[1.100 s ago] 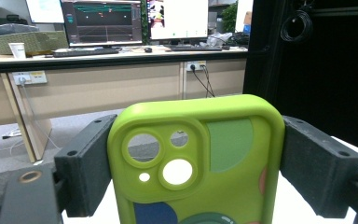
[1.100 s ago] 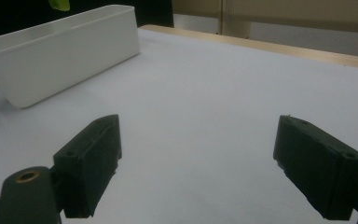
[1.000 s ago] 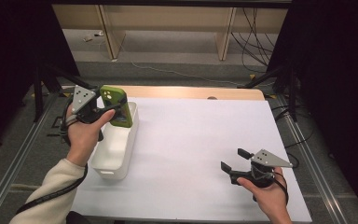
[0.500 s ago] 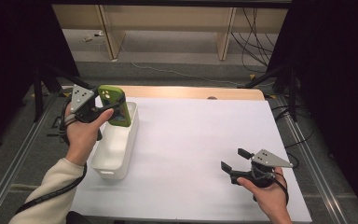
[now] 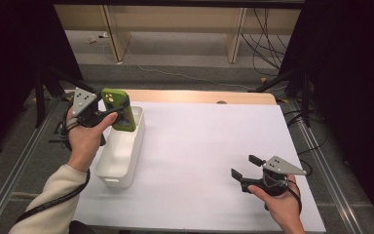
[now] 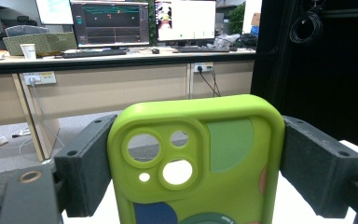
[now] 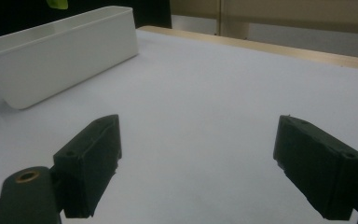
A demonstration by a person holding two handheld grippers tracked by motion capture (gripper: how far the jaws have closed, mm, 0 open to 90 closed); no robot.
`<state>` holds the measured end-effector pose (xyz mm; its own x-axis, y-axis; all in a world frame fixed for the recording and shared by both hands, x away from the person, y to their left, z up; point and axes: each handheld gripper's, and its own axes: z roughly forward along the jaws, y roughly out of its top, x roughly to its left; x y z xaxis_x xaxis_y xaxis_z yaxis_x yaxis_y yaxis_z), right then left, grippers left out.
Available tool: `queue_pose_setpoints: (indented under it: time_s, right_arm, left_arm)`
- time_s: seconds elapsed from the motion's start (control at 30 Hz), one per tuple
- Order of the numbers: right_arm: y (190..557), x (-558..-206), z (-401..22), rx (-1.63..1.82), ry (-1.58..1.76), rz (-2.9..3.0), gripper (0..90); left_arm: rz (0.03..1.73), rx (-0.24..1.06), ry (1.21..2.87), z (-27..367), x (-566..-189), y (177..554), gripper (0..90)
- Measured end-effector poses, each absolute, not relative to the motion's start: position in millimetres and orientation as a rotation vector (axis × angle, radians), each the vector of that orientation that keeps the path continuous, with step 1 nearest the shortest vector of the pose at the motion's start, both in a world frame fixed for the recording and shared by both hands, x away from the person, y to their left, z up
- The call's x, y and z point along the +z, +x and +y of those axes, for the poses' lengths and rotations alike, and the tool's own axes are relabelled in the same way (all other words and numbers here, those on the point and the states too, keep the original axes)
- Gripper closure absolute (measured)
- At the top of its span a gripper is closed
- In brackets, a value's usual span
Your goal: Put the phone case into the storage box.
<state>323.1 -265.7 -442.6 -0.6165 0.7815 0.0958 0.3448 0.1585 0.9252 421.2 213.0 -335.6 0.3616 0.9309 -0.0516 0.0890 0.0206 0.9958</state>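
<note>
Two raised hands — left gripper (image 5: 119, 111) pinching the green phone case (image 5: 120, 109), right gripper (image 5: 246, 167) spread.

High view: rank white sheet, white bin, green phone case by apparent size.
1. white sheet, covers most of the tabletop
2. white bin
3. green phone case, clamped in the left tongs above the bin, so slightly nearer the camera; still clearly smallest

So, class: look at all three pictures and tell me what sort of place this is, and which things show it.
Probably a lab or office workroom set up for recording. A desk with computer monitors and a keyboard stands behind, cables trail over the floor, and the white table sits in a metal frame between dark curtains.
</note>
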Motion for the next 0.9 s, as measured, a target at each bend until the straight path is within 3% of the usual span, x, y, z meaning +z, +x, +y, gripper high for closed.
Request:
queue_pose_setpoints:
  time_s: [0.9]
  right_arm:
    - [323.2,-443.2,-266.1,1.452,1.078,2.037,16.3]
  left_arm:
    - [1.021,0.866,1.397,217.5,-335.1,431.6,16.4]
